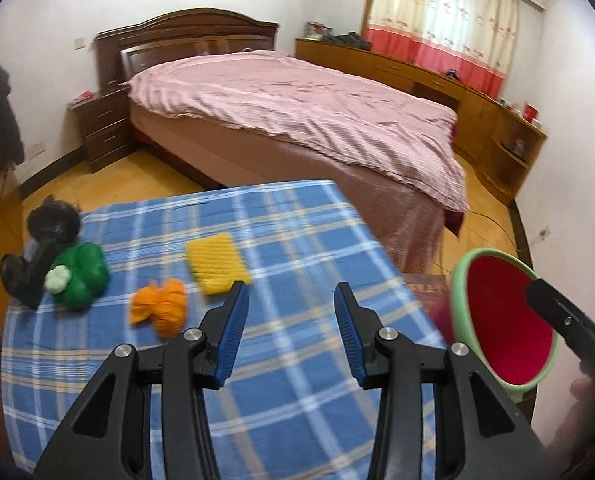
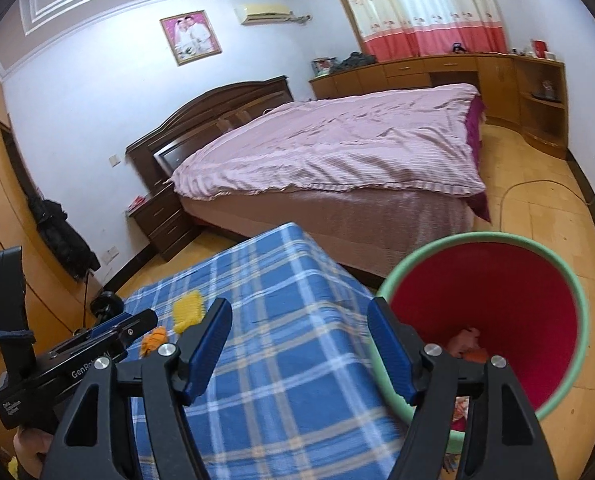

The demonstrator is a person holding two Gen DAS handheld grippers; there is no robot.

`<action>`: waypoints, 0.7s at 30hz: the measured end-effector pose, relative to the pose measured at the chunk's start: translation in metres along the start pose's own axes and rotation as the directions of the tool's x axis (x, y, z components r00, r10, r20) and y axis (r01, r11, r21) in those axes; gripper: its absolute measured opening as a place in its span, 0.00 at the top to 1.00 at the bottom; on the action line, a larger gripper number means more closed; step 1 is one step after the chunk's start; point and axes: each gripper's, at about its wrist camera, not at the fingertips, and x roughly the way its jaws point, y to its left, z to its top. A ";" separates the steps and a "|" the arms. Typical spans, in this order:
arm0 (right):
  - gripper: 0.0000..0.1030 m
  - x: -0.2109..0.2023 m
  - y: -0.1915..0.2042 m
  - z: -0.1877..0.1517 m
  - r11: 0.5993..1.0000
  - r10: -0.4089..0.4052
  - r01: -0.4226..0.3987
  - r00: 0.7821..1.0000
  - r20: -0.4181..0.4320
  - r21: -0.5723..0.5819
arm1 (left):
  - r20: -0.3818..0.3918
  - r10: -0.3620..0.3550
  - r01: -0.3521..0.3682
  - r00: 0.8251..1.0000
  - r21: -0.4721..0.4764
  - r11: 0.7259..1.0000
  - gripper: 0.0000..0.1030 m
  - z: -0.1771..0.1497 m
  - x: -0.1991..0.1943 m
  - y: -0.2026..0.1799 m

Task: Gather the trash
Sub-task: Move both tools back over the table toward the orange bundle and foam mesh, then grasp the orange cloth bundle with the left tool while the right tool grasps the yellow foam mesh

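Observation:
A blue plaid table (image 1: 297, 248) holds a yellow sponge-like piece (image 1: 217, 263), an orange crumpled piece (image 1: 159, 307) and a green toy with a white bit (image 1: 82, 276). My left gripper (image 1: 289, 332) is open and empty above the table, right of the orange piece. A red bin with a green rim (image 1: 501, 320) stands off the table's right edge. In the right wrist view my right gripper (image 2: 299, 346) is open and empty above the table's corner (image 2: 281, 320), next to the bin (image 2: 489, 304), which holds some pinkish-orange trash (image 2: 467, 344). The yellow piece (image 2: 188, 309) and the orange piece (image 2: 153, 340) also show there.
A black stand with round feet (image 1: 37, 256) sits at the table's left edge. A bed with a pink cover (image 1: 297, 116) lies beyond the table. Wooden cabinets (image 1: 477, 96) line the far wall. A cable runs on the floor (image 2: 537, 188).

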 end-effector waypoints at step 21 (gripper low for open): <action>0.29 0.111 0.081 -0.004 0.994 0.052 -0.064 0.990 -0.133 -0.088 | -0.144 0.068 -0.090 0.987 -0.150 0.985 0.55 -0.021 0.082 0.101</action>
